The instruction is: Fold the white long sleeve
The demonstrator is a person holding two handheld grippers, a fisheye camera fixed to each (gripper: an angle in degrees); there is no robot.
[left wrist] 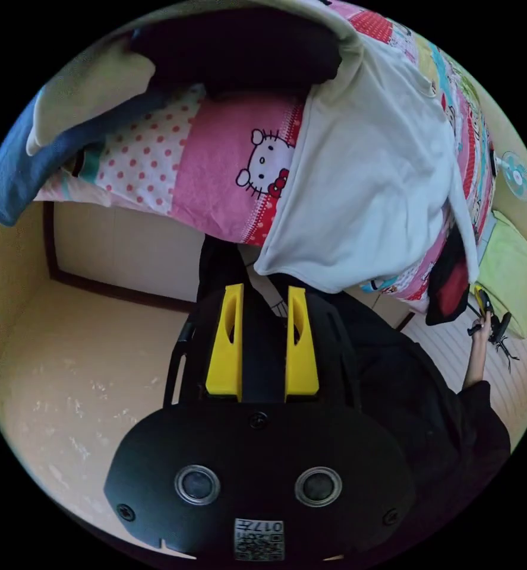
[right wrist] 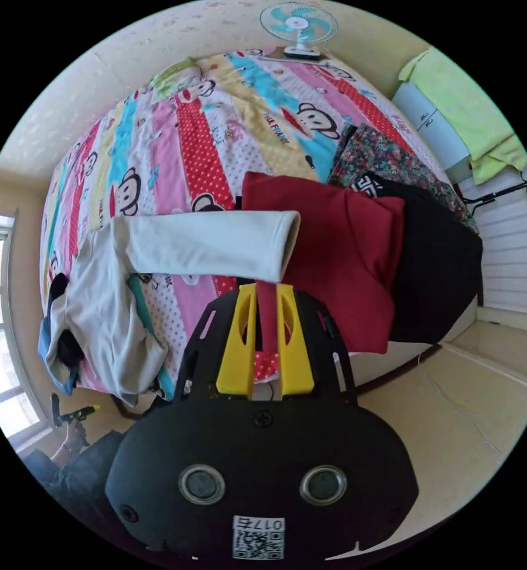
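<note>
Currently both grippers gape, holding nothing — white long sleeve (right wrist: 210, 244) just beyond right gripper (right wrist: 267, 297), left gripper (left wrist: 263, 300) under the hem; bed-edge overhang may slide off.

Striped cartoon bedsheet (right wrist: 215, 148) bearing a red garment (right wrist: 340, 255) and black garment (right wrist: 435, 267) — turquoise fan (right wrist: 299, 24) beyond.

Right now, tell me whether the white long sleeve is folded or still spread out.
Not folded: the white long sleeve lies loosely across the bed, one sleeve stretched straight over the red garment, its body rumpled and hanging over the edge.
</note>
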